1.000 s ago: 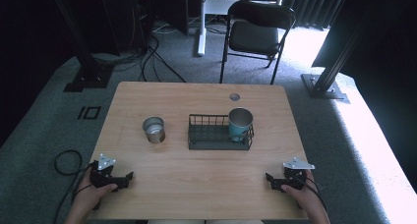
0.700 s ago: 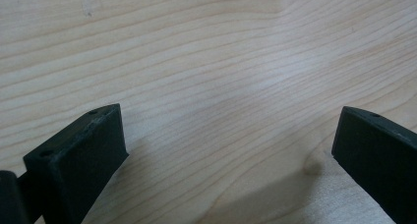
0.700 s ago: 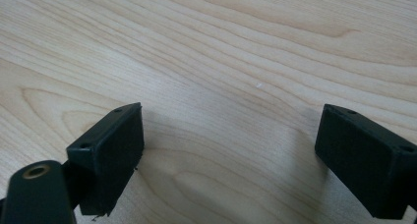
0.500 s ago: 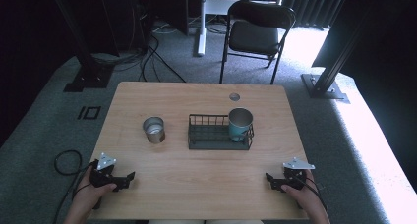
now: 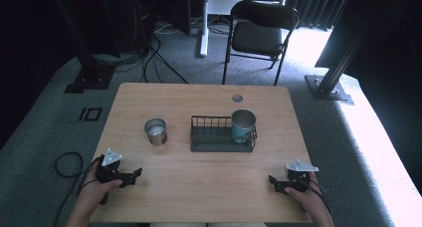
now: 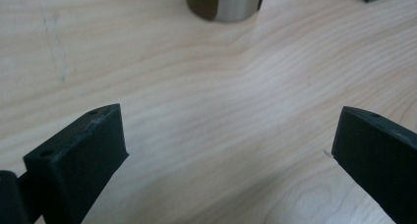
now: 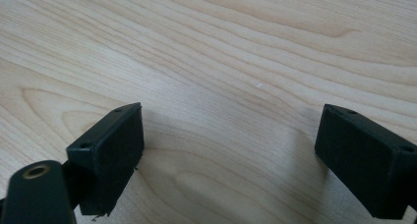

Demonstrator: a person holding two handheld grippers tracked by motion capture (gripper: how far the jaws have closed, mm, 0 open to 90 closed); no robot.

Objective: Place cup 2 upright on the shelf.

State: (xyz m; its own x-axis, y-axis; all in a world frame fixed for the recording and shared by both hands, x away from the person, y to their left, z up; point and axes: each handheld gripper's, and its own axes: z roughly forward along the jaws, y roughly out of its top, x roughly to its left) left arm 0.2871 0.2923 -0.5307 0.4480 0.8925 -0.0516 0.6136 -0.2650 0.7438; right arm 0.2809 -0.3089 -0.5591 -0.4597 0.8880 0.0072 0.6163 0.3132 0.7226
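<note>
Wooden tabletop [image 5: 199, 187] on grey carpet carries the steel cup [image 5: 156, 131] nearest my left gripper [image 5: 130, 176], beside a wire basket [image 5: 211, 140] holding a teal cup [image 5: 243, 126]; both grippers, right gripper [image 5: 276, 182] included, rest with fingers spread, empty.

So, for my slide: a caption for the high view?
Open left gripper and right gripper rest before steel cup, wire basket.

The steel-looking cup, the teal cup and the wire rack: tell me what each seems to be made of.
Steel-looking cup: apparently brushed metal, with a silvery sheen and soft reflections on its wall.
Teal cup: probably metal too, with a grey shiny inside and a teal outer coating.
Wire rack: thin dark wire, likely coated metal, matte.
</note>
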